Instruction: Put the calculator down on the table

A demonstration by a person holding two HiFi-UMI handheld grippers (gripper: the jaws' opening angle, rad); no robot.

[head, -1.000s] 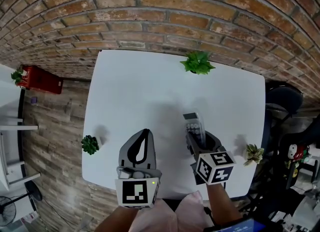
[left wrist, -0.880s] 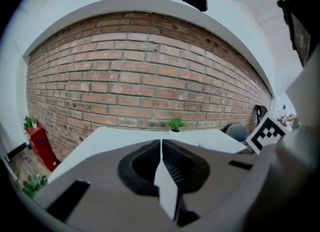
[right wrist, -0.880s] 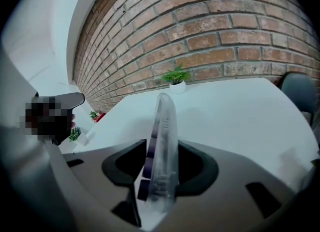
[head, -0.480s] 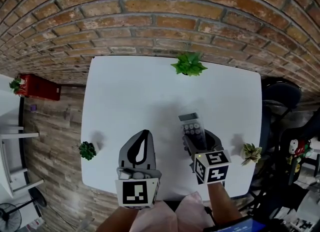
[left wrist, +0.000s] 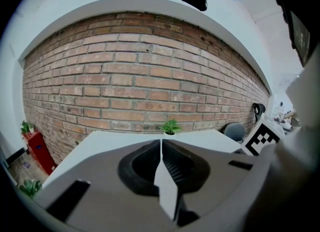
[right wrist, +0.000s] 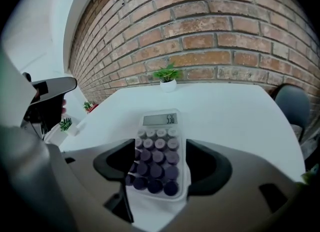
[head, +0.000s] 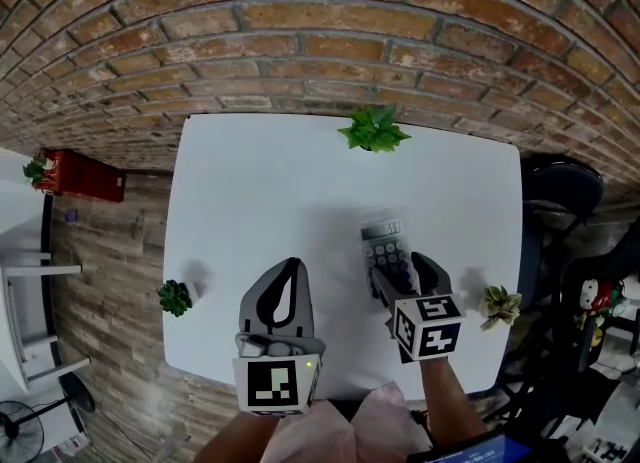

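A white calculator [head: 385, 246] with dark round keys and a lit display lies flat on the white table [head: 260, 181], right of centre. My right gripper [head: 403, 269] straddles its near end. In the right gripper view the calculator [right wrist: 159, 151] sits between the jaws, which are opening and do not press on it. My left gripper [head: 288, 269] hovers over the table's near-left part, shut and empty. In the left gripper view its [left wrist: 161, 143] tips meet in a thin line.
A leafy potted plant [head: 372, 131] stands at the table's far edge by the brick wall. Small plants sit at the left edge [head: 175, 298] and right edge [head: 500, 304]. A dark chair [head: 565, 191] stands right of the table, and a red box [head: 85, 173] sits on the floor at left.
The right gripper's jaws have spread apart from the calculator, which now rests on the table between them. The left gripper has kept shut and hardly moved.
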